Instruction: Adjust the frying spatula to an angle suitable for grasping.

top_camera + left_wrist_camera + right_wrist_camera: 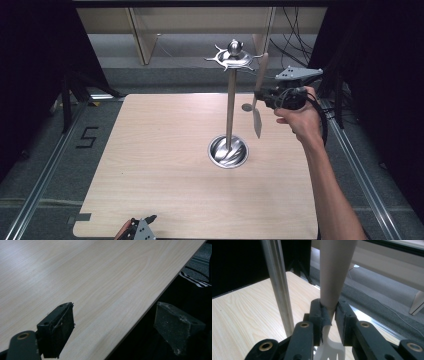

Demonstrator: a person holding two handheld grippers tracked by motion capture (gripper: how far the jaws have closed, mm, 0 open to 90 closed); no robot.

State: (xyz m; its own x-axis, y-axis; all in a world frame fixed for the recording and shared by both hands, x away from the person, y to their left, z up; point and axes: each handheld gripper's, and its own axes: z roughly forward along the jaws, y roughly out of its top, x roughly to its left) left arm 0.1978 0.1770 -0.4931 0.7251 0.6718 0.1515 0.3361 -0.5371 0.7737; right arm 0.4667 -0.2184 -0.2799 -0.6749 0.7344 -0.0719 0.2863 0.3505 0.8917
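Observation:
A metal utensil stand rises from the middle of the table, with a round dish base [228, 151], a thin pole [230, 105] and a ring of hooks [234, 56] under a ball on top. My right gripper [261, 94] is shut on a utensil [257, 122], held upright just right of the pole. Its beige handle [335, 272] points up toward the hooks and its pale slotted end [329, 348] hangs below the jaws. The pole [278, 285] stands close on the left in the right gripper view. My left gripper [137, 229] is open over the table's near edge, holding nothing [115, 322].
The wooden table [165, 165] lies between metal rails [45, 175] on the grey floor. A "5" mark [86, 136] is on the floor at left. Cables [295, 35] and wooden furniture legs [142, 35] stand behind the table.

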